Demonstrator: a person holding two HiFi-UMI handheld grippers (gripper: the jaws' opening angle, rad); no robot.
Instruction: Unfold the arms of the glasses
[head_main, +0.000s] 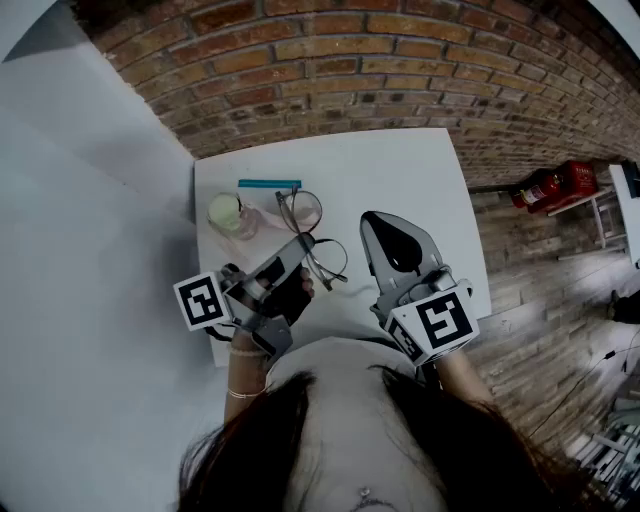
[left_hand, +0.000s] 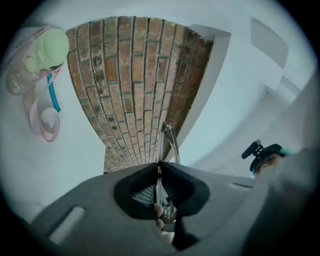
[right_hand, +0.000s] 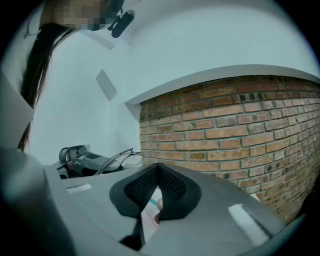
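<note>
The thin metal-framed glasses (head_main: 303, 211) hang above the white table (head_main: 420, 170), held up near its middle. My left gripper (head_main: 302, 246) is shut on the glasses between the two lenses. In the left gripper view, the wire frame (left_hand: 169, 137) sticks up out of the closed jaws of my left gripper (left_hand: 160, 164). My right gripper (head_main: 373, 218) hovers just right of the glasses, shut, with nothing in it. The right gripper view shows the glasses (right_hand: 121, 158) to the left, beyond the closed tips of my right gripper (right_hand: 159, 165).
A clear pink bottle with a pale green lid (head_main: 231, 215) stands at the table's left, also seen in the left gripper view (left_hand: 38, 56). A teal stick (head_main: 268, 184) lies behind it. A brick wall (head_main: 330, 60) runs along the far edge. Red extinguishers (head_main: 548, 185) lie on the floor to the right.
</note>
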